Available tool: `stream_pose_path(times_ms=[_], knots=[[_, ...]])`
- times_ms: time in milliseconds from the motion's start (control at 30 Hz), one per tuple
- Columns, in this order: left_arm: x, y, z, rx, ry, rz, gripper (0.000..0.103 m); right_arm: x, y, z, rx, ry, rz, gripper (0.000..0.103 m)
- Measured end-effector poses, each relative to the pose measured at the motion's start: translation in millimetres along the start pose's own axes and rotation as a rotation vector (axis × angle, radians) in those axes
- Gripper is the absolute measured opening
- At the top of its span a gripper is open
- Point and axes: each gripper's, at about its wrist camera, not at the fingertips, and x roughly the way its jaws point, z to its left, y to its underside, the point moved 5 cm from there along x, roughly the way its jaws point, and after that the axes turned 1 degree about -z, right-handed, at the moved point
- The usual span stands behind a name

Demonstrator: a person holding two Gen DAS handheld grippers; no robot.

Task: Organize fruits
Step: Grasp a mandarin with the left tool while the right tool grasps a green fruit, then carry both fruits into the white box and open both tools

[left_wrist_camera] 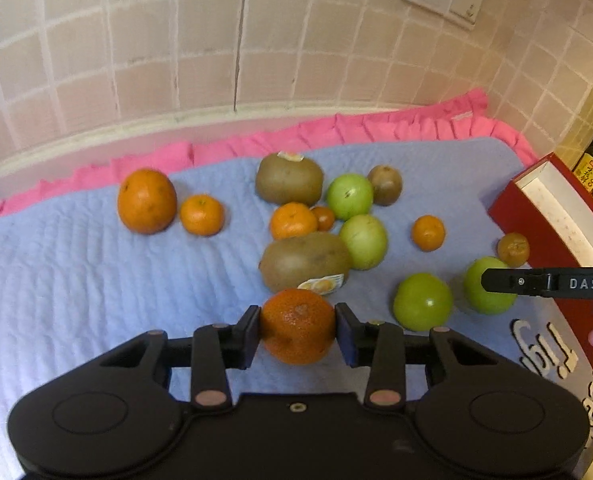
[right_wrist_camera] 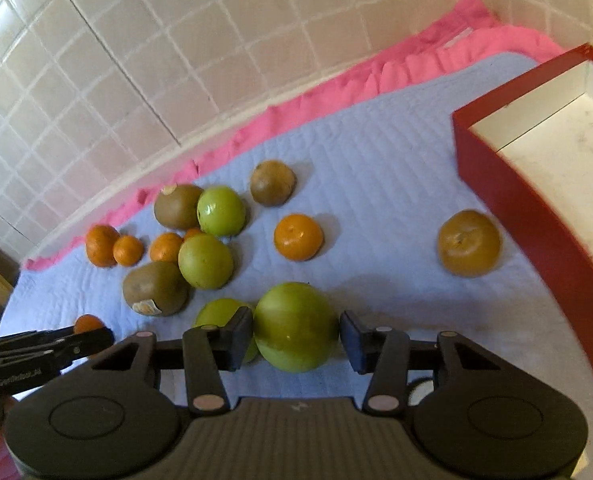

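My left wrist camera sits low behind my left gripper [left_wrist_camera: 298, 332], facing the tiled wall [left_wrist_camera: 176, 40] across the blue mat [left_wrist_camera: 76, 280], close to the surface. My right wrist camera sits behind my right gripper [right_wrist_camera: 296, 334], angled toward the wall and the red box [right_wrist_camera: 508, 200]. Both views share the scattered fruit cluster, the pink cloth edge [left_wrist_camera: 256, 140] and the box. Each view catches the other gripper at its edge.

1. Left gripper [left_wrist_camera: 297, 330], lower centre of its frame: fingers [left_wrist_camera: 248, 336] pressed against both sides of a tangerine [left_wrist_camera: 298, 326].
2. Right gripper [right_wrist_camera: 296, 334], lower centre: fingers [right_wrist_camera: 238, 338] flank a green fruit [right_wrist_camera: 296, 326], right one slightly apart.
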Motion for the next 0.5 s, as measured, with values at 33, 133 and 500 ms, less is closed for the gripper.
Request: stream_pose_path(times_ms=[33, 133, 500], knots=[[-2, 0, -3, 0.002, -0.003, -0.002, 0.047, -2, 1, -4, -0.004, 0.031, 0.007, 0.05], [-7, 3, -11, 0.003, -0.005, -0.003, 0.047, 1, 11, -15, -0.034, 0.07, 0.054, 0.05], [-20, 23, -20, -0.01, -0.028, 0.013, 0.047, 28, 14, -14, -0.058, 0.065, 0.069, 0.052]])
